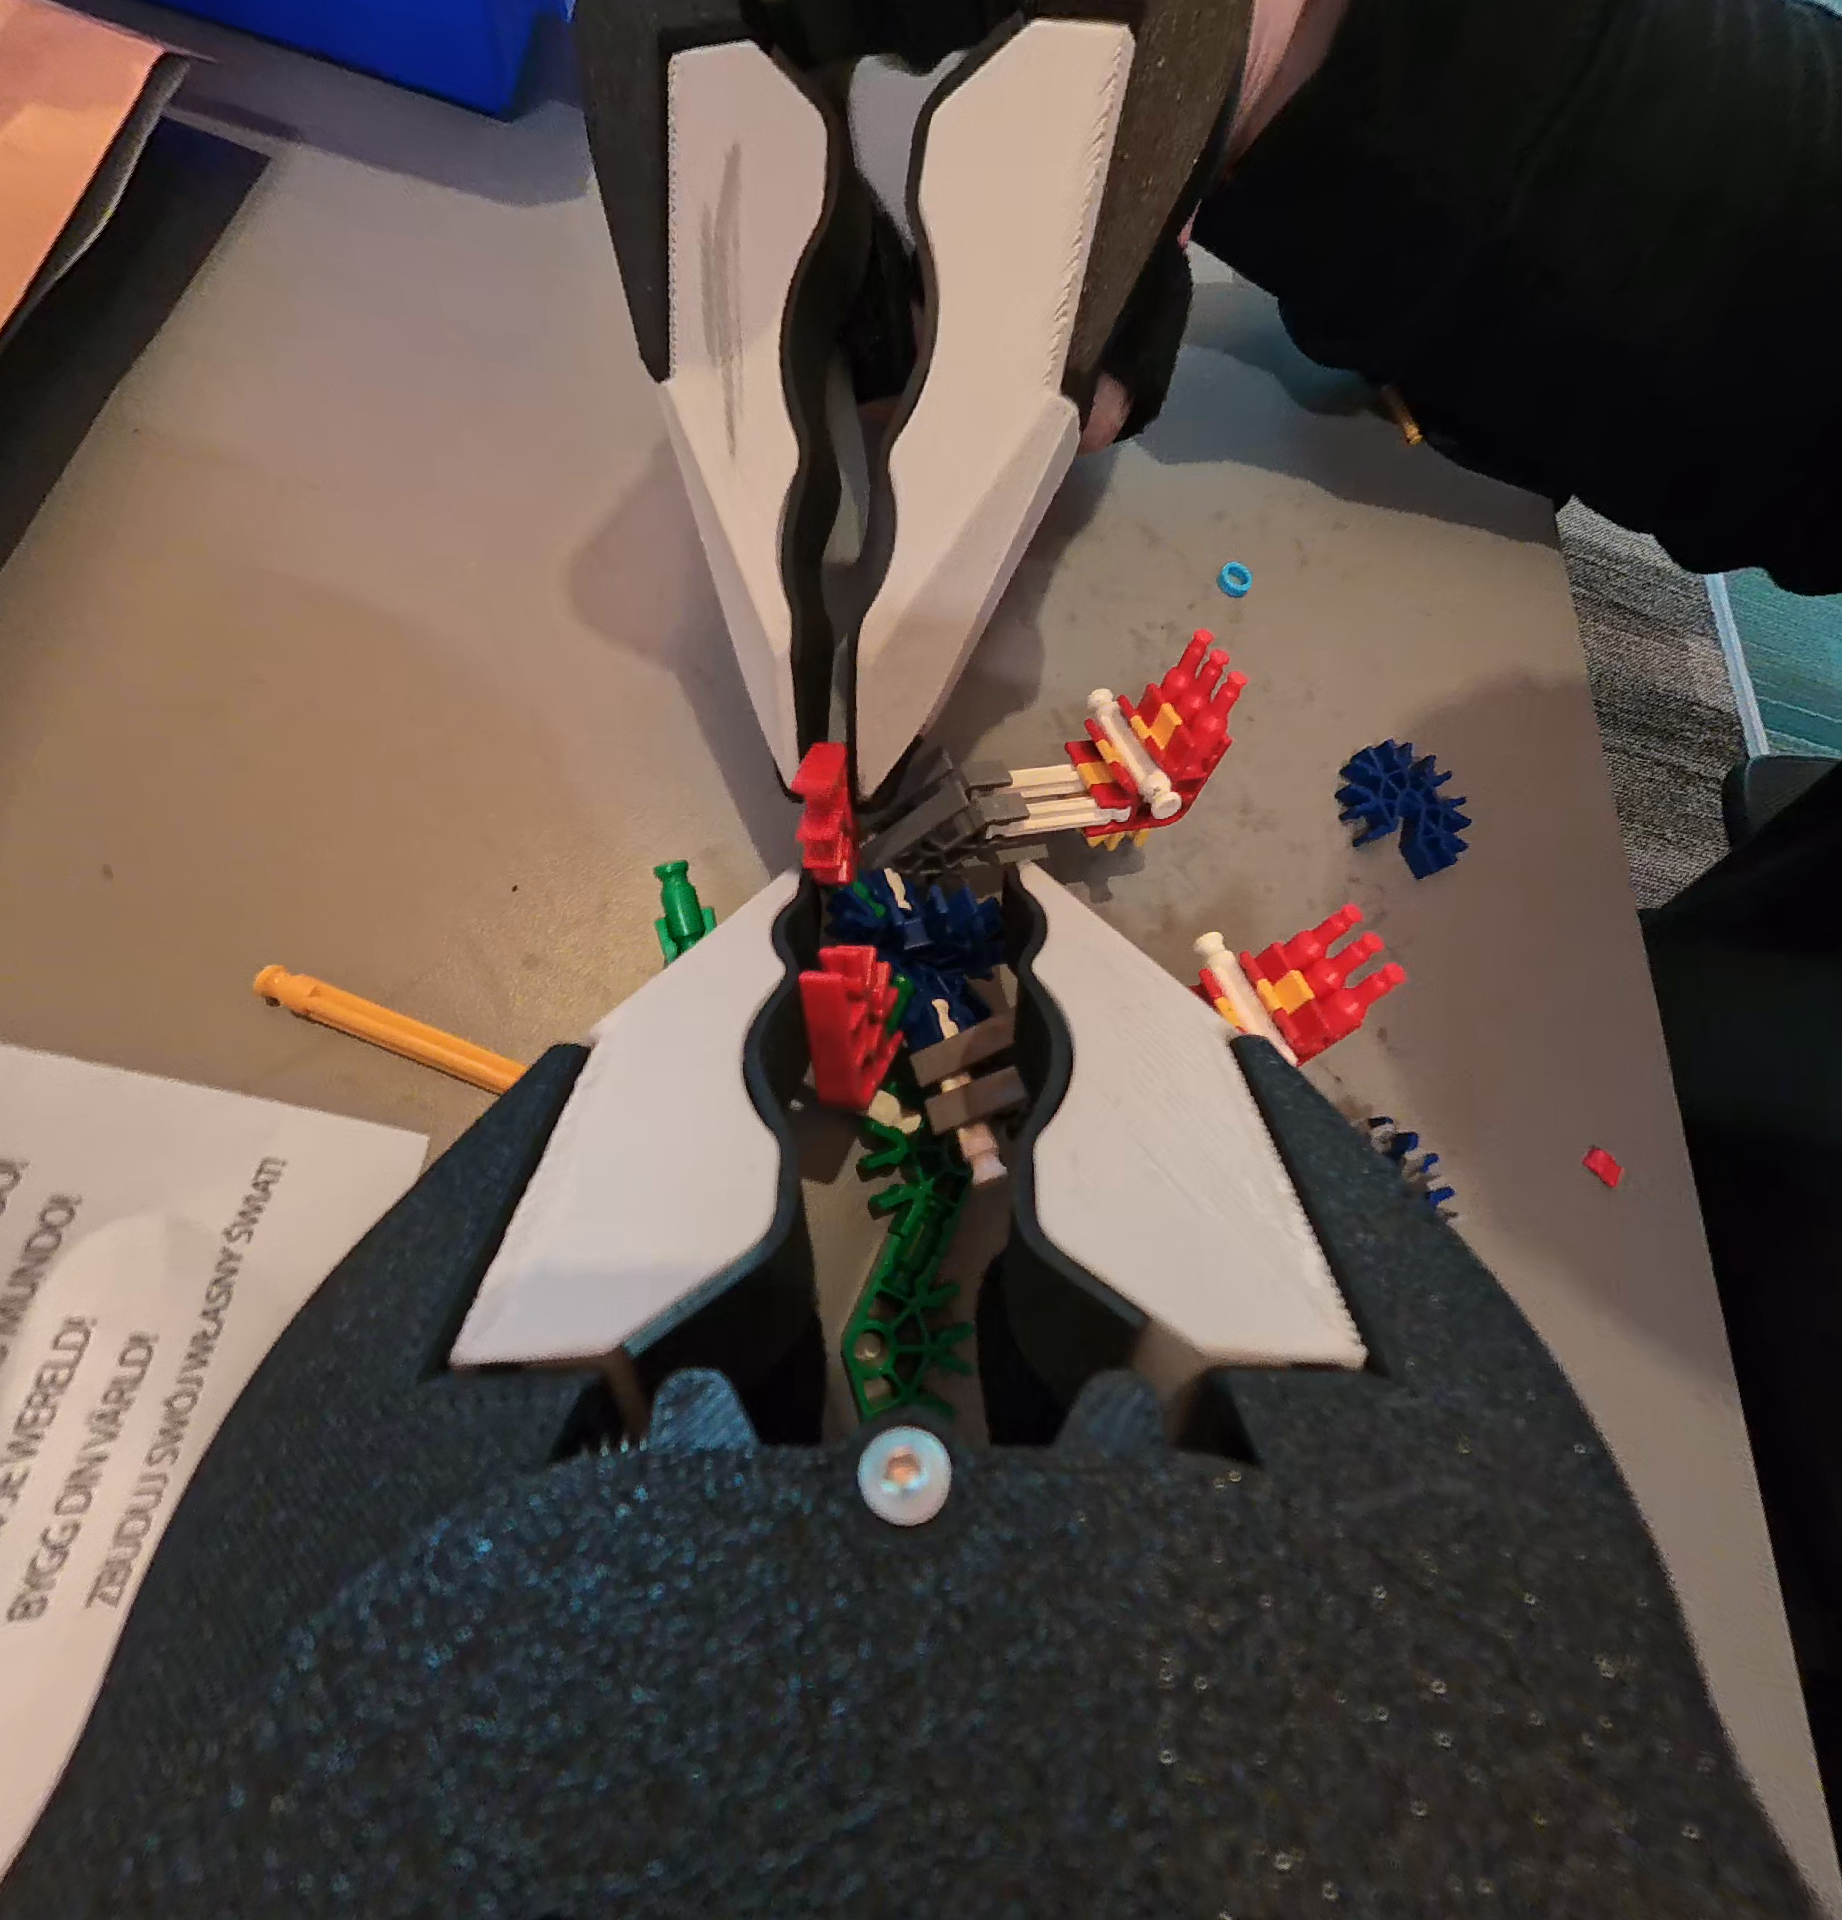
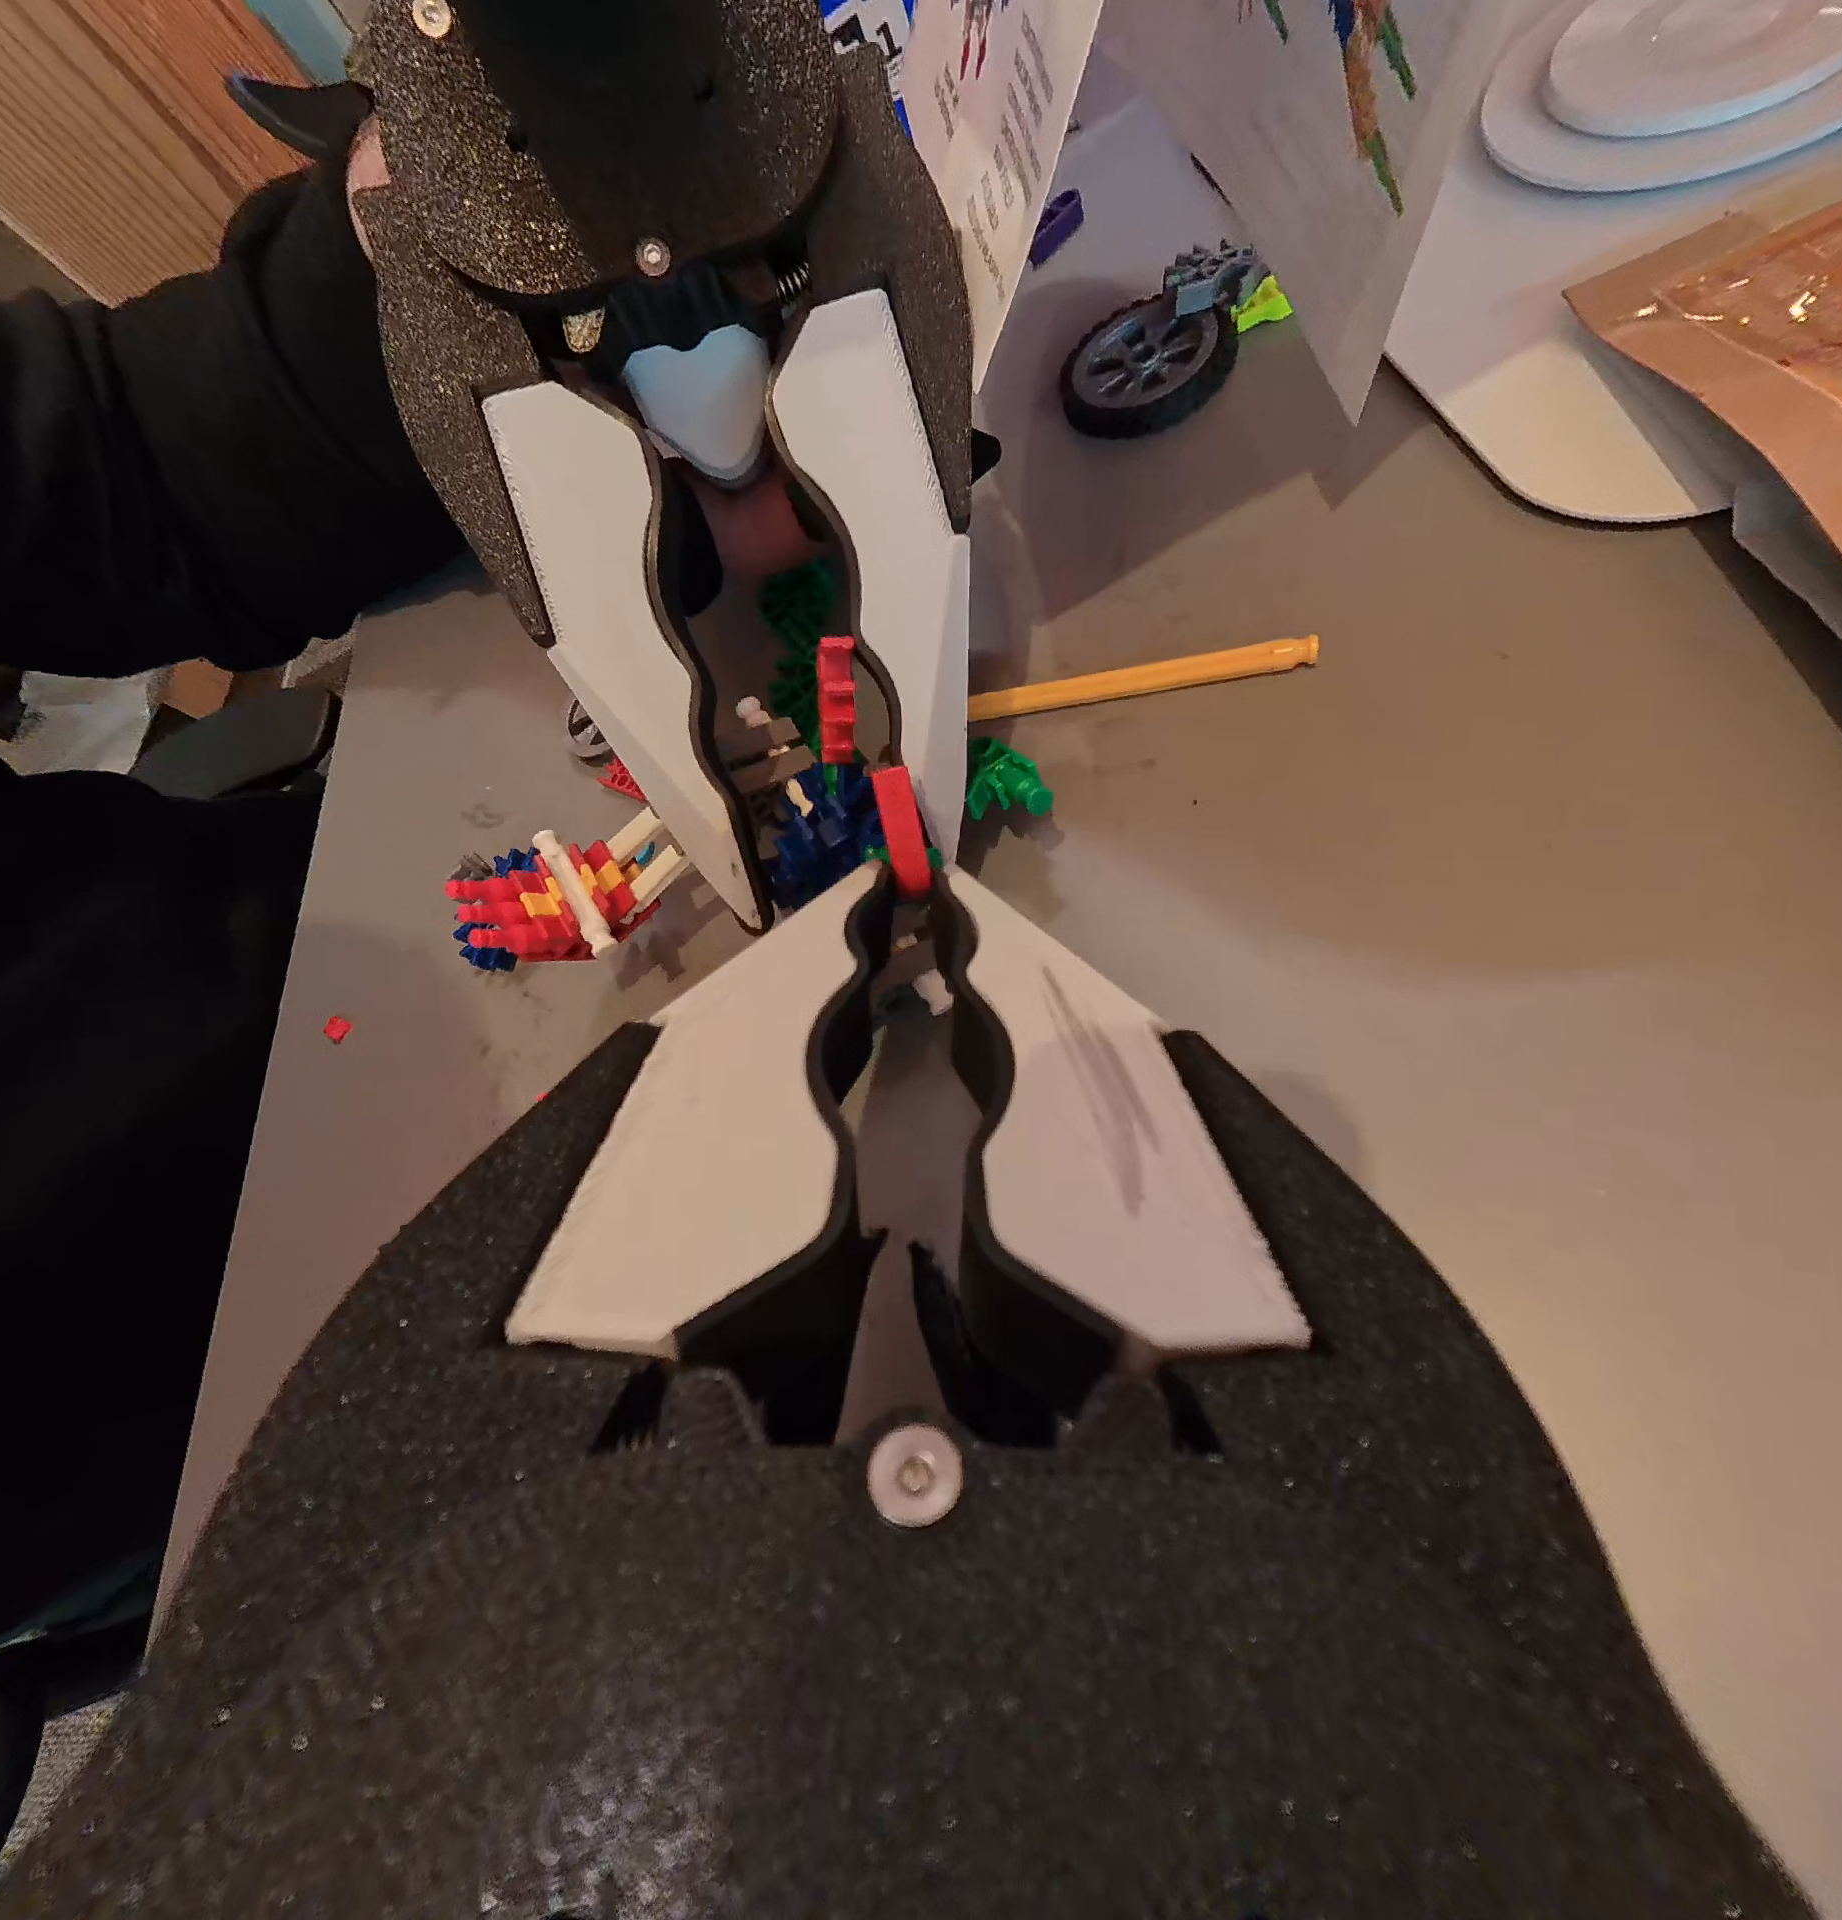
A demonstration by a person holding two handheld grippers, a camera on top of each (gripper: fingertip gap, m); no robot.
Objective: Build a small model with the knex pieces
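Observation:
My left gripper (image 1: 906, 883) is shut on a toy assembly of blue (image 1: 917, 925), red (image 1: 844, 1023), grey and green (image 1: 912, 1268) connector pieces, held between its pads just above the grey table (image 1: 377, 623). My right gripper (image 2: 912, 881) faces it tip to tip and is shut on a red connector (image 2: 901, 831) at the assembly's near end. The right gripper (image 1: 839, 779) and its red connector (image 1: 823, 810) show at the top of the left wrist view. The left gripper (image 2: 849, 873) shows at the top of the right wrist view.
On the table lie an orange rod (image 1: 387, 1023), a green rod (image 1: 680, 909), two red-yellow-white clusters (image 1: 1156, 748) (image 1: 1301, 987), a blue connector (image 1: 1400, 795), a small blue ring (image 1: 1234, 578) and a printed sheet (image 1: 86, 1299). A wheel (image 2: 1151, 364), booklets (image 2: 1000, 135) and a brown bag (image 2: 1748, 322) stand farther off. Less than 4 cm separates the two grippers' tips. From either gripper's tips it is about 8 centimetres to the orange rod (image 1: 387, 1023). My right wrist view (image 2: 1209, 664) looks at it from another angle.

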